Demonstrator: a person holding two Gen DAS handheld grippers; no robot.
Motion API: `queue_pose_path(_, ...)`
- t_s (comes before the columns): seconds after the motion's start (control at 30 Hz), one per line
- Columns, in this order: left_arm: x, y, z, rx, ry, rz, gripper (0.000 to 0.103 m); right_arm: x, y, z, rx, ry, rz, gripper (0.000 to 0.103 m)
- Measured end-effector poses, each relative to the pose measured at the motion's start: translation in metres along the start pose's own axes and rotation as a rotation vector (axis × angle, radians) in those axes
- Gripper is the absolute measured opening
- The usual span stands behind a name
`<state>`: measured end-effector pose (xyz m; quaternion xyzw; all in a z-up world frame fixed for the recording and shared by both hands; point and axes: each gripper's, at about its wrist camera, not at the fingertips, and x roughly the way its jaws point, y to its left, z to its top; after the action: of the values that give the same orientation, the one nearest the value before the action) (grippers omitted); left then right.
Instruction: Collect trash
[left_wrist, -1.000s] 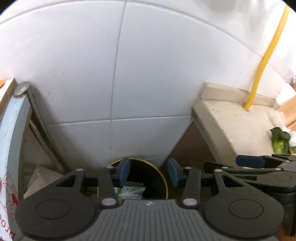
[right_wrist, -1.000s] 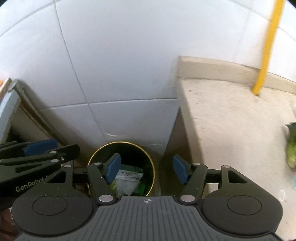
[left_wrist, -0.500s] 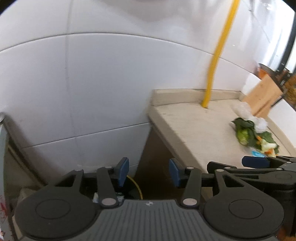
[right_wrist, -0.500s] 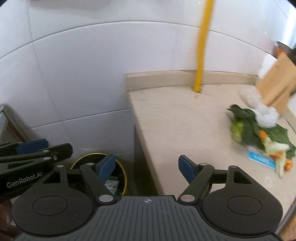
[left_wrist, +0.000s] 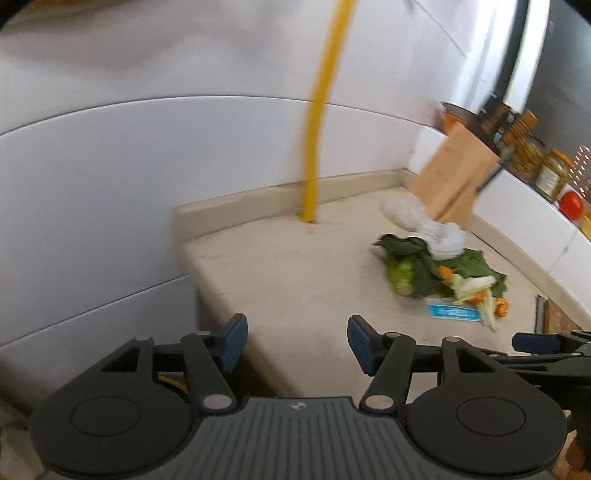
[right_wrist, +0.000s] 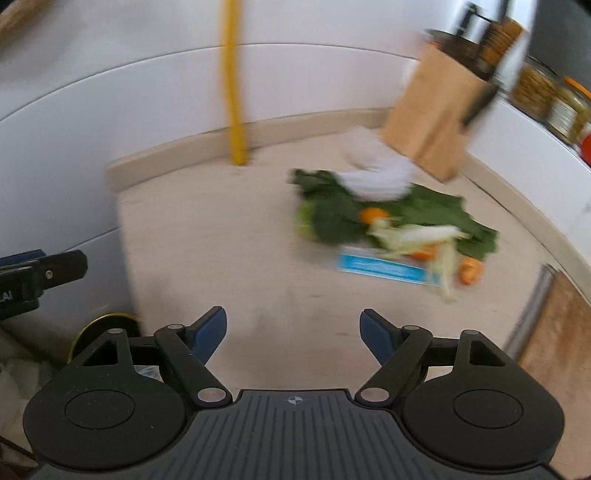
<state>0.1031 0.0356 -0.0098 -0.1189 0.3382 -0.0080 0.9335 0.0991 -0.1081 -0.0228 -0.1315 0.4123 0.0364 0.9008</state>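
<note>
My left tongs (left_wrist: 294, 341) and right tongs (right_wrist: 293, 332) both hang empty over the near edge of the surface (right_wrist: 229, 236), jaws apart and just now opening wider, nothing between them. The trash (right_wrist: 388, 218), leaves, peels, crumpled paper and a blue wrapper (right_wrist: 380, 266), lies ahead to the right, near the knife block (right_wrist: 432, 125). The bin (right_wrist: 107, 325) sits below the surface's left end.

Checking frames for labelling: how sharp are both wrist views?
Left wrist view: smeared yellow vertical pipe, fairly legible green leafy scrap pile. Right wrist view: heavier blur on the pile and wooden knife block; fisheye bends wall lines in both.
</note>
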Motion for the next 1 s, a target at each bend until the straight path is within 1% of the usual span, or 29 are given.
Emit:
queue_pose_path(0.1,0.016,-0.024,0.009,0.05,0.006,-0.032,0.054,0.003,-0.031,0.001,0.039,-0.003,-0.025,0.085)
queue_pose_path(0.2,0.03,-0.046,0.02,0.097,0.002,-0.049,0.054,0.003,-0.057,-0.001,0.073,0.0,-0.047,0.085)
queue_pose_path(0.3,0.047,-0.065,0.031,0.128,0.009,-0.065,0.058,0.007,-0.081,-0.001,0.109,0.006,-0.051,0.085)
queue_pose_path(0.43,0.07,-0.086,0.036,0.18,0.031,-0.065,0.059,0.013,-0.106,-0.003,0.147,0.015,-0.048,0.085)
queue_pose_path(0.57,0.096,-0.102,0.039,0.216,0.063,-0.069,0.059,0.021,-0.123,-0.004,0.166,0.023,-0.032,0.085)
queue_pose_path(0.73,0.123,-0.118,0.044,0.277,0.078,-0.058,0.059,0.026,-0.14,-0.003,0.185,0.02,-0.02,0.085)
queue_pose_path(0.93,0.161,-0.128,0.051,0.303,0.103,-0.064,0.059,0.028,-0.152,0.002,0.204,0.023,-0.022,0.085)
queue_pose_path(1.0,0.175,-0.13,0.053,0.299,0.129,-0.09,0.059,0.028,-0.153,0.004,0.21,0.025,-0.026,0.085)
